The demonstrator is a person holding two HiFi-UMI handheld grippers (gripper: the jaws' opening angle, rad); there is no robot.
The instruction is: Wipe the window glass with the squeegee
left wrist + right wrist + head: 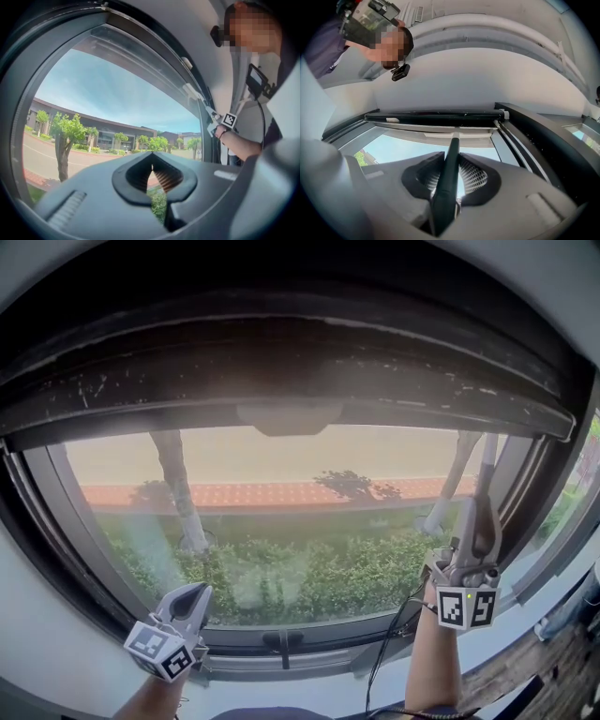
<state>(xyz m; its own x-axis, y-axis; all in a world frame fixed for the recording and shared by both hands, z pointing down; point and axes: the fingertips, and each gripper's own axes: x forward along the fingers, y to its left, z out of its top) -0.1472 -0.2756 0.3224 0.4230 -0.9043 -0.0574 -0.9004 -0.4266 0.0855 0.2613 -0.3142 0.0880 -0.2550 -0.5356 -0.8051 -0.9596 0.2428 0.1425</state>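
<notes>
Trees point(178, 493) are showing thru dark-framed window glass point(281, 474); right gripper point(475, 538) is clamping slim dark-handled squeegee point(447, 178), left gripper point(194, 598) idling closed, empty. Risk: handle twisting under pressure, streaking.

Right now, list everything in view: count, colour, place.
window glass: one, clear, centre
window frame: one, dark, around the glass
squeegee: one, dark handle, clamped in the right tool, pointing up toward the top of the frame
cable: one, black, hanging below the right tool
tree trunks: two, pale, outside, left and right
hedge: one, green, outside, low
paving: one strip, brick red, outside, behind the hedge
left tool: one, grey, low left, jaws together with nothing between them
right tool: one, grey, low right, closed on the squeegee handle
forearms: two, bottom edge
</notes>
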